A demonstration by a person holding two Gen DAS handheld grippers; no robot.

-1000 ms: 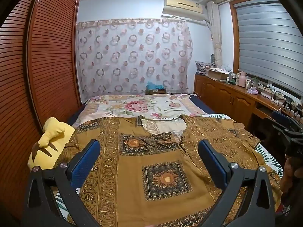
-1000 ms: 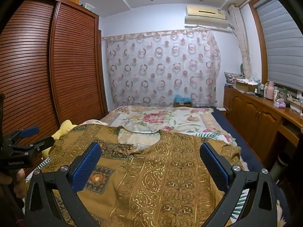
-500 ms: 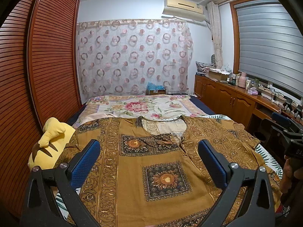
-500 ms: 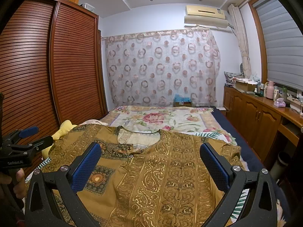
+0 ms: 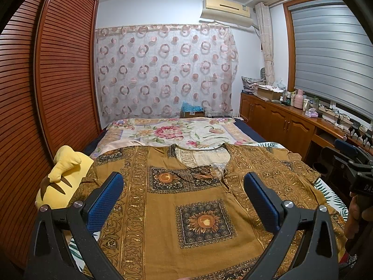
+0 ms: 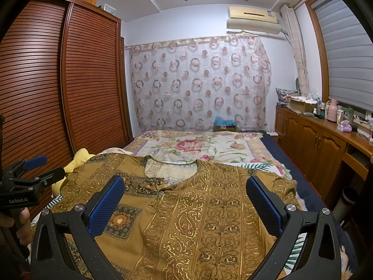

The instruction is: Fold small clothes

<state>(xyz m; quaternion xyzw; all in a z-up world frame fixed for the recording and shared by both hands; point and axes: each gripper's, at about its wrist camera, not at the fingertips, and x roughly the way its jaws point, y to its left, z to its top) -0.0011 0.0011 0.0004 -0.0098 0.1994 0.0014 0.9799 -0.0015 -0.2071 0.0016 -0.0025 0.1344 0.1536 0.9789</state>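
Where wardrobe (image 5: 58,74) meets bed (image 6: 205,147), shirt (image 5: 191,200) spread flat, collar far; left gripper (image 5: 184,200) and right gripper (image 6: 184,206) gaping wide, holding nothing, above near hem

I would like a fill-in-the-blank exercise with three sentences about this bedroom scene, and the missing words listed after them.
1. The brown-gold patterned shirt lies spread flat on the ____.
2. The left gripper and the right gripper both have their blue-padded jaws ____, holding nothing.
3. Beside the shirt's sleeve, near the slatted wooden wardrobe, sits a soft toy coloured ____.

Missing words: bed; open; yellow
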